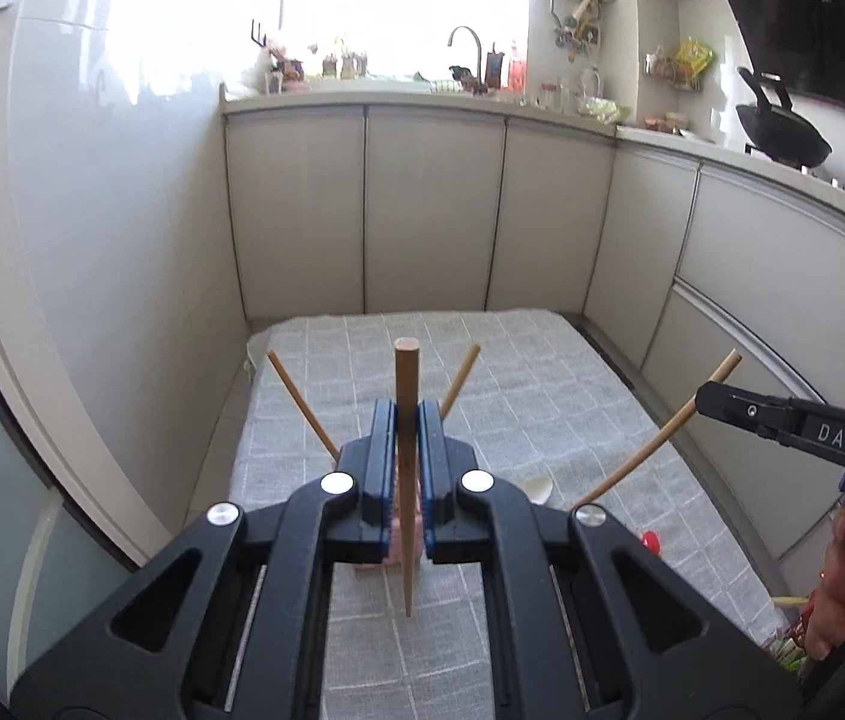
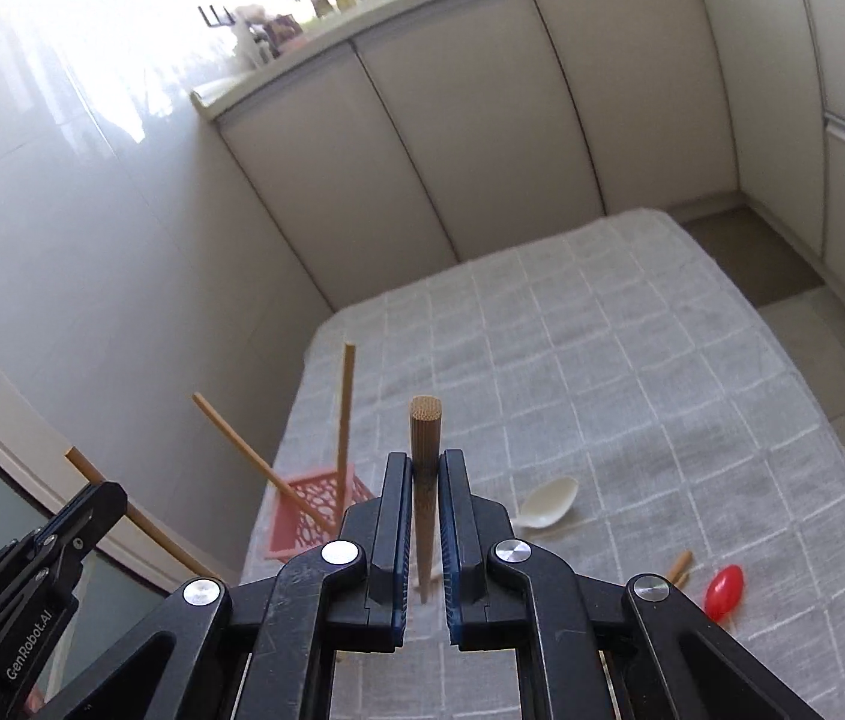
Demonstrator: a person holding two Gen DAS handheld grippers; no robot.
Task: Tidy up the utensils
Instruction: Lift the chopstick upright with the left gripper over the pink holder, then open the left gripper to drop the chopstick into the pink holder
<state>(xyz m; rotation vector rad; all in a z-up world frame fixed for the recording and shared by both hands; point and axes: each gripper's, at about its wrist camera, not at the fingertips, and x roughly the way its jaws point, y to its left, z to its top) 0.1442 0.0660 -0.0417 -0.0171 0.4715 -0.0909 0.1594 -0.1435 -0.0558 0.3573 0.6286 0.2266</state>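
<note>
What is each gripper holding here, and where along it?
Each holds one wooden chopstick. The left gripper clamps its chopstick near the thick end; the right gripper clamps its chopstick near the thick end too.

Wooden chopsticks point(image 2: 426, 480) upright — two more leaning in pink basket point(image 2: 314, 516).

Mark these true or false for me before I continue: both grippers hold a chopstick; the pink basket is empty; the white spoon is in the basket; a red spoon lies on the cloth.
1. Both the left gripper and the right gripper hold a chopstick: true.
2. The pink basket is empty: false, two chopsticks stand in it.
3. The white spoon is in the basket: false, it lies on the grey cloth.
4. A red spoon lies on the cloth: true.
</note>
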